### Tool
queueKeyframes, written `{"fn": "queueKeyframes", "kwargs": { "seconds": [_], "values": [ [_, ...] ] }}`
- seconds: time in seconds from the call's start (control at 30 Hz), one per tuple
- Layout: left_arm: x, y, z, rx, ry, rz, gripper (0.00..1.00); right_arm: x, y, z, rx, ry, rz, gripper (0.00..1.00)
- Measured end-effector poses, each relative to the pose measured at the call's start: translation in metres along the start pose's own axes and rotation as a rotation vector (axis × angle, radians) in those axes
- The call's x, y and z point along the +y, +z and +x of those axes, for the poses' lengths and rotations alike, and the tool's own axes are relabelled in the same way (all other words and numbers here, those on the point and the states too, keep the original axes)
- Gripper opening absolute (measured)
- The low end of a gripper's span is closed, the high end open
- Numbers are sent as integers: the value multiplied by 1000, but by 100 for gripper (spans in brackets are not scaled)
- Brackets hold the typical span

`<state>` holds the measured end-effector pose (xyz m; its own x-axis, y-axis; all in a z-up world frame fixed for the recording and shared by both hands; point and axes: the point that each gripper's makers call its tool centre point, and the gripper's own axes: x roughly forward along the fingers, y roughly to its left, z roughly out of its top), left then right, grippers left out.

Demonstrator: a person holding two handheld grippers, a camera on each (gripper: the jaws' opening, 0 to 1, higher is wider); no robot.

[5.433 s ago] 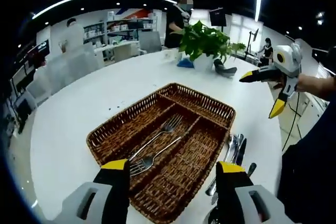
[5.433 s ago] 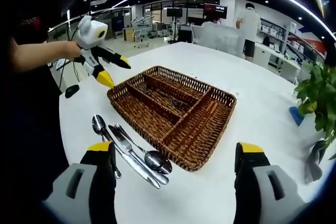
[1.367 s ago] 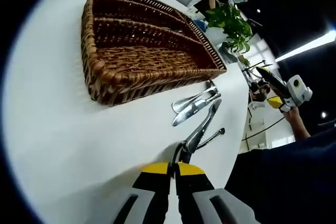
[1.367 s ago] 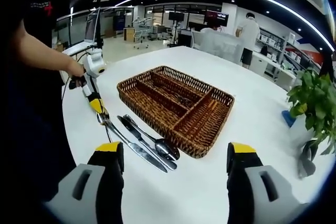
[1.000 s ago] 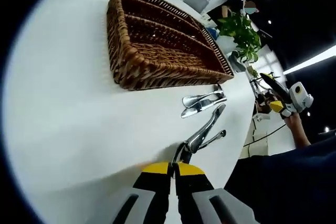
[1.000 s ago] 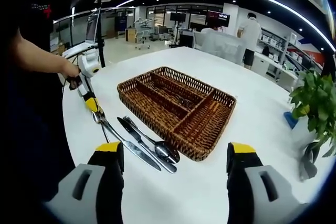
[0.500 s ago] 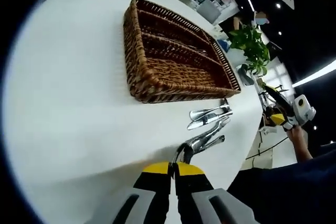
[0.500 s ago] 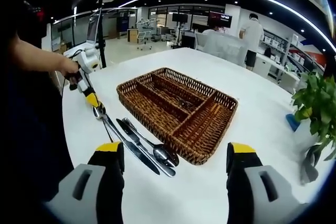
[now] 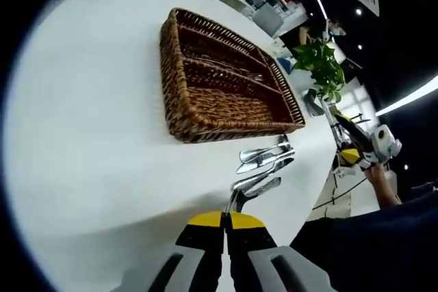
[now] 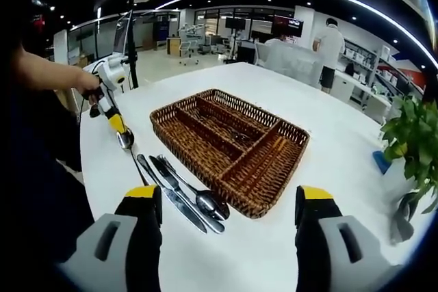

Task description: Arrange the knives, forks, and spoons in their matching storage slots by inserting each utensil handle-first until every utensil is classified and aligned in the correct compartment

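Left gripper view: a spoon (image 9: pixel 250 189) is pinched between the closed jaws of the left gripper (image 9: pixel 224 221), its length reaching forward and a little to the right from the yellow tips. Just beyond it, more cutlery (image 9: pixel 265 157) lies in a small cluster on the white table (image 9: pixel 89 135), and past that, ahead and left of the jaws, sits the wicker tray (image 9: pixel 226 83) with its long compartments. In the right gripper view the right gripper (image 10: pixel 229 203) is spread wide with nothing between its jaws; the loose utensils (image 10: pixel 179 199) lie just ahead of its left jaw, beside the tray's near edge, and the tray (image 10: pixel 230 147) sits further ahead between the jaws. A potted plant (image 10: pixel 410 150) stands well off to the right.
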<state>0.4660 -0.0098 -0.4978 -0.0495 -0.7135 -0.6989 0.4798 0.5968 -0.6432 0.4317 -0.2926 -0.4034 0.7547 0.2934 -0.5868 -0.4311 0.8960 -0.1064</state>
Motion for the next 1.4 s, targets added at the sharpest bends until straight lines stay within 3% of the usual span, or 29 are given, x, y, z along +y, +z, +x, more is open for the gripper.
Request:
{"fn": "queueKeyframes", "kwargs": {
  "seconds": [0.37, 0.63, 0.9, 1.4],
  "values": [
    [-10, -7, -1, 17, -44, -15, 0, -6, 3, 1, -5, -14, 9, 84],
    [-21, 7, -12, -42, -103, -48, 0, -5, 2, 3, 0, -7, 52, 90],
    [-31, 33, -27, -103, -93, -55, 0, 0, 3, 1, -5, 7, 110, 99],
    [-43, 120, -42, -198, -56, 11, 0, -2, -1, -7, -1, -24, 128, 99]
  ]
}}
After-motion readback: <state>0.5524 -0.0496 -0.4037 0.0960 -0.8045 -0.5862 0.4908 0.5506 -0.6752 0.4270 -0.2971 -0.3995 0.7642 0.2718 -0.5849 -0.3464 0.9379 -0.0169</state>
